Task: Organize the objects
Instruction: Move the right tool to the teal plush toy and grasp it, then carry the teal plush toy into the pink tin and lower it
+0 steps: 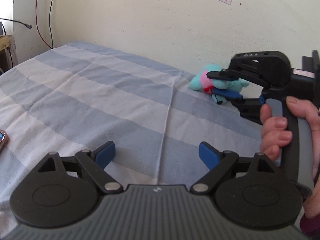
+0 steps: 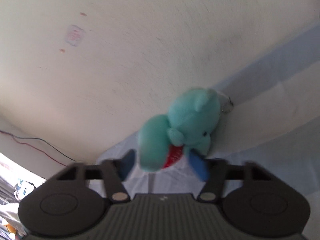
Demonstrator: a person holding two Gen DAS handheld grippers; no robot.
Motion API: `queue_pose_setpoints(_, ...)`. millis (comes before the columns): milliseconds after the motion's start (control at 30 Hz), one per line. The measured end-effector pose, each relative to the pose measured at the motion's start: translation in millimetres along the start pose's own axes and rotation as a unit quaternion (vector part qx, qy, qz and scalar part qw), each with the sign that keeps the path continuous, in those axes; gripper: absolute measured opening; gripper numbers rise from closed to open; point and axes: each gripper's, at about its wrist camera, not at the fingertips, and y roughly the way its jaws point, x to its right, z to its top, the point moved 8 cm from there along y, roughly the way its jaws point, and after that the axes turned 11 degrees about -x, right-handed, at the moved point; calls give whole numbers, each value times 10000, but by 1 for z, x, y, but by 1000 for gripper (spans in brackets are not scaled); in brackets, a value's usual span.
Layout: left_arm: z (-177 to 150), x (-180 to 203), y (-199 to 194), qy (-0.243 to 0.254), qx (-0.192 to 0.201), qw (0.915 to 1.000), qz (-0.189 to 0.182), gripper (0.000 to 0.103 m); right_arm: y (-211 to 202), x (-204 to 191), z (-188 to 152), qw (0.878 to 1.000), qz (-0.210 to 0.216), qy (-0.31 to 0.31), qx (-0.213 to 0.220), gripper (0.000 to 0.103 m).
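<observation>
While the right hand-held gripper (image 2: 160,165) is reaching at the small turquoise plush toy with the red patch (image 2: 180,128), its blue pads are standing apart on either side of the toy's lower end, not yet pressing in as far as I can tell. That toy is lying on the blue-and-white checked bed sheet (image 1: 100,92), right against the cream wall (image 1: 150,20) ahead of the fingers. Off to that gripper's left, the left hand-held gripper (image 1: 157,154) is hovering wide open over bare sheet, holding nothing. Judging from this, the organizing is barely starting: the toy is not lifted, and a small shiny object (image 1: 2,139) at the far left edge is lying untouched.
</observation>
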Motion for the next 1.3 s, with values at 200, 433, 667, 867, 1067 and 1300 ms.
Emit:
queue_pose_setpoints(200, 0, 0, 3, 136, 21, 9999, 98, 92, -23, 5, -28, 9988, 17, -484, -80, 23)
queue_pose_setpoints(433, -2, 3, 3, 292, 32, 9994, 203, 93, -84, 22, -104, 9888, -259, -1373, -533, 23)
queue_pose_setpoints(667, -5, 6, 2, 437, 48, 9987, 242, 93, -164, 37, -184, 9748, -280, -2059, -813, 23)
queue_pose_setpoints(867, -12, 18, -9, 687, 190, 9974, -98, 93, -240, 73, -237, 9767, -466, -2015, -580, 23)
queue_pose_setpoints(1067, -40, 61, -27, 1284, -17, 9841, -1229, 93, -303, 116, -262, 9852, -586, -1613, 4, 23)
queue_pose_setpoints(1300, -102, 141, -86, 2131, -306, 9368, -2759, 93, -342, 128, -264, 9681, -1375, -1954, 750, 59)
